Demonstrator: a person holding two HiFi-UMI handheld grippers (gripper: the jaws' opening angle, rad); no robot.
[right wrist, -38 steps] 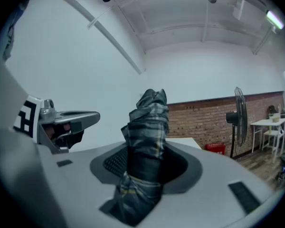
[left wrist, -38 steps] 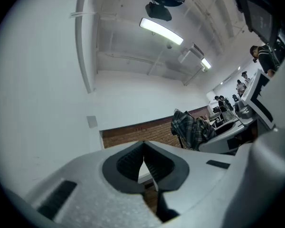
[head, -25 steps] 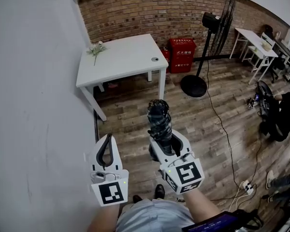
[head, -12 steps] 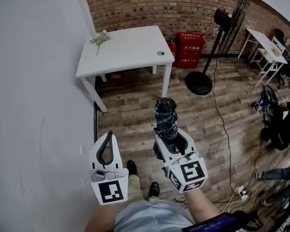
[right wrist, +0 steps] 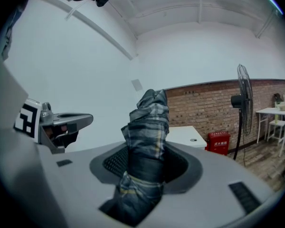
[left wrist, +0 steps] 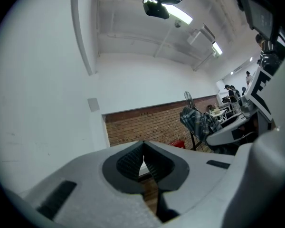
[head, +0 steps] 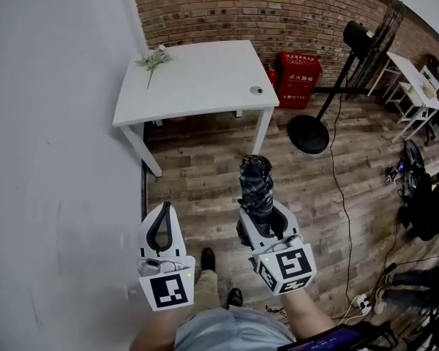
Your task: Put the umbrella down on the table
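Note:
My right gripper [head: 262,224] is shut on a folded plaid umbrella [head: 254,183], dark blue-grey with thin yellow stripes. It stands upright out of the jaws [right wrist: 147,127]. My left gripper [head: 159,224] is beside it on the left, shut with nothing between its pads [left wrist: 143,161]. The white table [head: 190,79] stands ahead against the brick wall, some way beyond both grippers. A sprig of flowers [head: 153,59] lies on its far left corner and a small round object [head: 256,91] near its right edge.
A white wall runs along the left. A red box [head: 298,79] stands right of the table, then a standing fan [head: 318,126] with a cable across the wooden floor. A white desk [head: 413,79] is at the far right. My feet [head: 208,260] show below.
Both grippers and the umbrella have moved toward the table, which now looks larger and closer. The umbrella stays gripped the same way. The left gripper stays shut.

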